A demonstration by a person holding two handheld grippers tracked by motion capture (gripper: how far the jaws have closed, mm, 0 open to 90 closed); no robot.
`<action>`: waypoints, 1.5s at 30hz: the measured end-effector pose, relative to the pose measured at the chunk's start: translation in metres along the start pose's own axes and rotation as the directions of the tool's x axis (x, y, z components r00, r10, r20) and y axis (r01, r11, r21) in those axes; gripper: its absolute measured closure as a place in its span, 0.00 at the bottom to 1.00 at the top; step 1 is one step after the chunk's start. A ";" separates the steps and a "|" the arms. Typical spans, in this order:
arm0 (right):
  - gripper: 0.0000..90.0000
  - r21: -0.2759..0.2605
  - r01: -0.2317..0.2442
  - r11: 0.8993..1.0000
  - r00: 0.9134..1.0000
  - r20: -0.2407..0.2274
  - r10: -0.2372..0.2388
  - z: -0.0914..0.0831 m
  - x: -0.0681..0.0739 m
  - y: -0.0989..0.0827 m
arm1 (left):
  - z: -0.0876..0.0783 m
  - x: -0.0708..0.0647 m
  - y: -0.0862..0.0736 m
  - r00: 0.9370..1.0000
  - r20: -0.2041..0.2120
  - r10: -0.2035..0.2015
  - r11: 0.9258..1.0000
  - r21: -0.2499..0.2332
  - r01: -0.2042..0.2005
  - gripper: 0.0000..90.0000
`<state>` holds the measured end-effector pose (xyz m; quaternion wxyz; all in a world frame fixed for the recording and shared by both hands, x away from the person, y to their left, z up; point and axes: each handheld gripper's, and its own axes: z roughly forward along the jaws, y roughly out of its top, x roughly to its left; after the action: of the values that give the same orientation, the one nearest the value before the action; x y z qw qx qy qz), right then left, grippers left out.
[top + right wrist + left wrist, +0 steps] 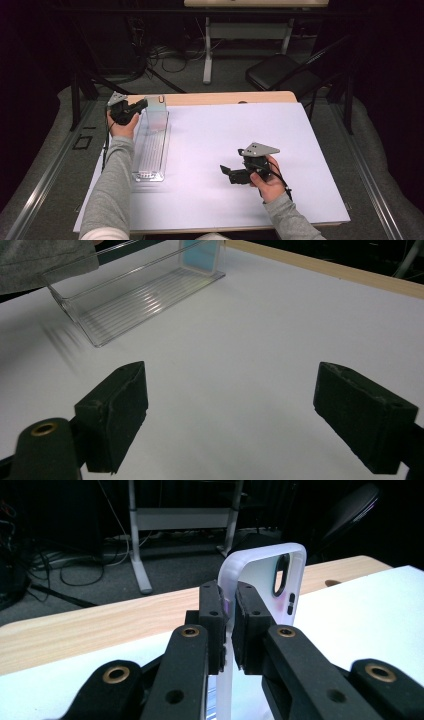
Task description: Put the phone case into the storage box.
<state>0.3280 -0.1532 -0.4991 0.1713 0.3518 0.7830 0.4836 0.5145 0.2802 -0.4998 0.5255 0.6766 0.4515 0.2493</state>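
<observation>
A translucent white phone case (260,575) stands upright at the far end of a long clear plastic tray (150,155). My left gripper (231,615) is shut on the case's near edge, with the pads pressing it from both sides. From above, the left gripper (141,105) sits at the tray's far left corner beside the case (157,114). My right gripper (226,171) rests low over the white sheet, right of the tray, and points left. Its jaws (230,410) stand wide open with nothing between them. The tray (125,300) and the case (200,252) lie ahead of it.
A white sheet (225,130) covers most of the wooden table (225,97). Beyond the far edge are a black chair (280,72), a white desk frame (207,50) and loose cables on the floor. A grey sleeve (40,260) reaches along the tray's left side.
</observation>
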 end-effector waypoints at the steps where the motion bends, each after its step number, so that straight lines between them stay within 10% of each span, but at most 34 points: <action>1: 0.16 0.003 -0.006 1.000 1.000 -0.002 0.006 0.000 0.000 0.000 | 0.000 0.000 0.000 1.000 -0.003 0.000 1.000 -0.003 0.000 0.94; 45: 0.16 0.012 0.004 1.000 1.000 -0.005 -0.004 0.002 0.001 -0.002 | 0.001 0.010 -0.004 0.999 -0.052 -0.005 1.000 -0.003 0.005 0.92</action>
<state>0.3281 -0.1520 -0.5022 0.1683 0.3501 0.7870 0.4793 0.5183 0.2888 -0.5053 0.5150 0.6680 0.4665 0.2661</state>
